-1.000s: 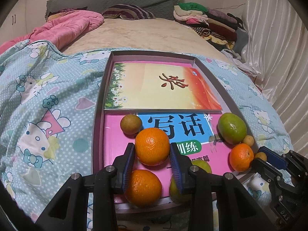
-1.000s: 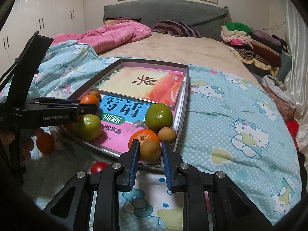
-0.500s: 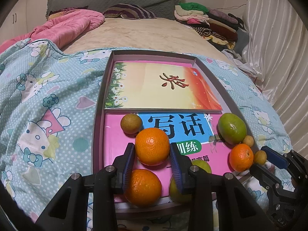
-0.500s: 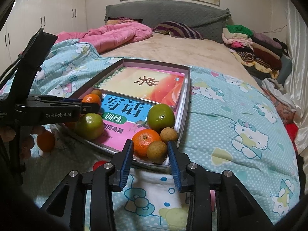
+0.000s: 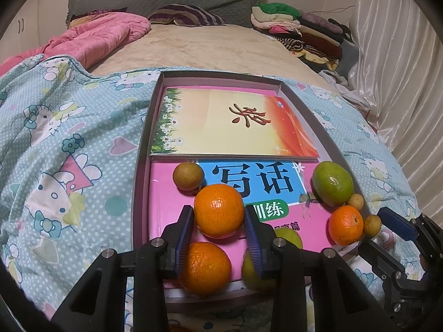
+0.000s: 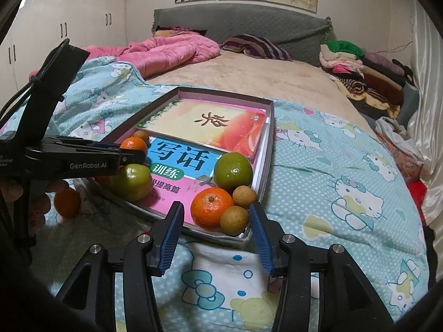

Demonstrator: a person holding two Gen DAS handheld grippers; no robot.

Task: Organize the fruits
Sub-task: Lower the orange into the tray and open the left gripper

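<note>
A shallow box (image 5: 144,149) with books lies on the bed. My left gripper (image 5: 218,221) is shut on an orange (image 5: 218,210) just above the pink book (image 5: 171,221). Below it lie another orange (image 5: 206,268) and a green fruit (image 5: 254,276). A brown longan (image 5: 187,175) sits behind. My right gripper (image 6: 216,221) is open; the small orange (image 6: 210,210) and a longan (image 6: 234,220) lie between its fingers at the box's near right corner. A second longan (image 6: 244,197) and a green citrus (image 6: 233,170) lie just behind.
An orange (image 6: 67,202) lies on the quilt left of the box. A small red thing (image 6: 144,233) lies by the box's front edge. A pink blanket (image 6: 166,55) and a clothes pile (image 6: 360,74) sit at the far end. A curtain (image 5: 401,83) hangs on the right.
My right gripper has let go of the longan, opened wide and drawn back a little. My left gripper still holds the orange in the same place.
</note>
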